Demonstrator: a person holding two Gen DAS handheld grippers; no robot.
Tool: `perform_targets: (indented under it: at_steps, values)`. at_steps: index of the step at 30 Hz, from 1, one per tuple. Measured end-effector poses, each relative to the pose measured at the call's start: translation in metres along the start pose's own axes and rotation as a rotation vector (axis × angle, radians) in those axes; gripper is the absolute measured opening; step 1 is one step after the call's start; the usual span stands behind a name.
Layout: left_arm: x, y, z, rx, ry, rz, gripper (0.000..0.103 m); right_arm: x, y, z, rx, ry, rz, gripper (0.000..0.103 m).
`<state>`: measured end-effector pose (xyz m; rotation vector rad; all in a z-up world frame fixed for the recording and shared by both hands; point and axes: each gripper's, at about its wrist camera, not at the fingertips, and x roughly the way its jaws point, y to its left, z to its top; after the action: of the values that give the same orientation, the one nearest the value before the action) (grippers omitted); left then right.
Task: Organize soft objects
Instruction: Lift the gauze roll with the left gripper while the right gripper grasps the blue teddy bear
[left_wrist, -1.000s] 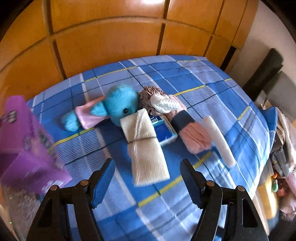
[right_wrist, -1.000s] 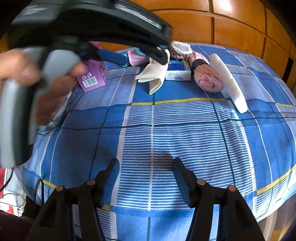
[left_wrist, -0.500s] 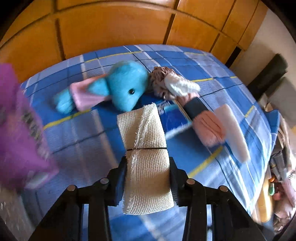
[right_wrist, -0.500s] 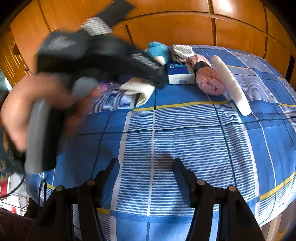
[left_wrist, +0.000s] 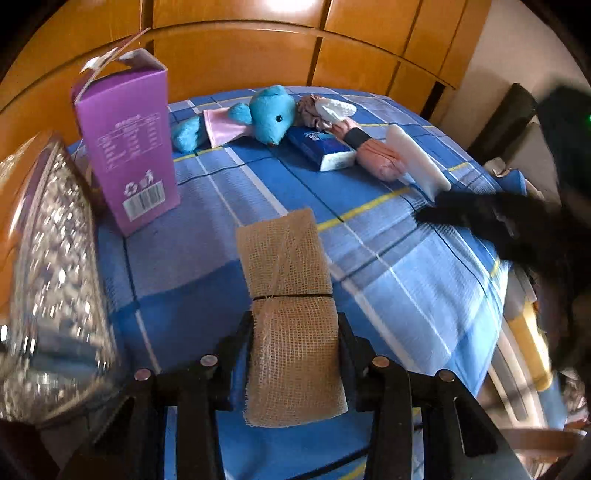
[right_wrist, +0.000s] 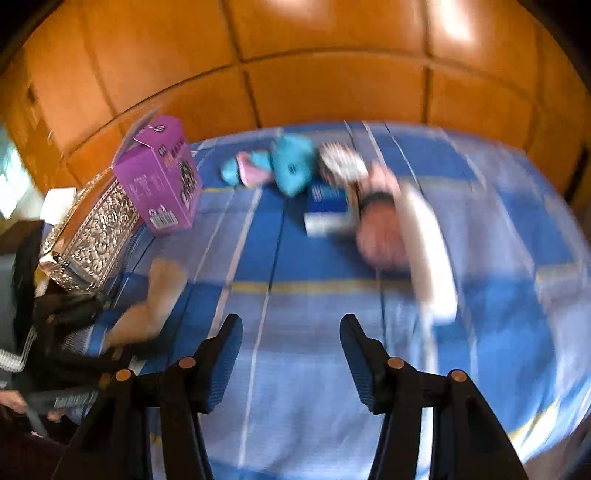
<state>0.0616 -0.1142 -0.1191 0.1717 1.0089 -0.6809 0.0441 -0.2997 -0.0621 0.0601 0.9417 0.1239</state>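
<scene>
Gauze roll now lifted away from toys, left gripper clamping it

Beige gauze roll; purple box; blue-checked cloth; turquoise plush.

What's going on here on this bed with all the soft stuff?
A person is sorting soft items on a blue checked bedspread, using a handheld claw in each hand. The left claw is shut on a folded gauze cloth tied with a thin band, held above the bedspread near a purple carton and an embossed silver box. The right claw is open and empty. A blue plush toy, a tissue pack and other soft items lie further back.
</scene>
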Motion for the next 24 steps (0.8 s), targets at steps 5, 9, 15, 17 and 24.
perform_targets:
  at_steps: [5,9,15,17,24]
  values:
    - [-0.001,0.009,-0.007,-0.032,0.001,-0.02,0.041,0.03,0.016,0.063,-0.238,0.02,-0.064,0.059]
    - [-0.002,0.011,-0.01,-0.029,-0.008,-0.026,0.041,0.059,0.024,0.109,-0.337,0.038,-0.1,0.071]
    - [-0.002,0.011,-0.012,-0.022,-0.017,-0.031,0.041,0.108,0.035,0.148,-0.515,0.12,-0.192,0.075]
    - [-0.002,0.012,-0.013,-0.024,-0.02,-0.035,0.041,0.125,0.039,0.158,-0.569,0.157,-0.2,0.077]
    - [-0.002,0.012,-0.016,-0.031,-0.026,-0.036,0.041,0.167,0.052,0.157,-0.661,0.245,-0.22,0.055]
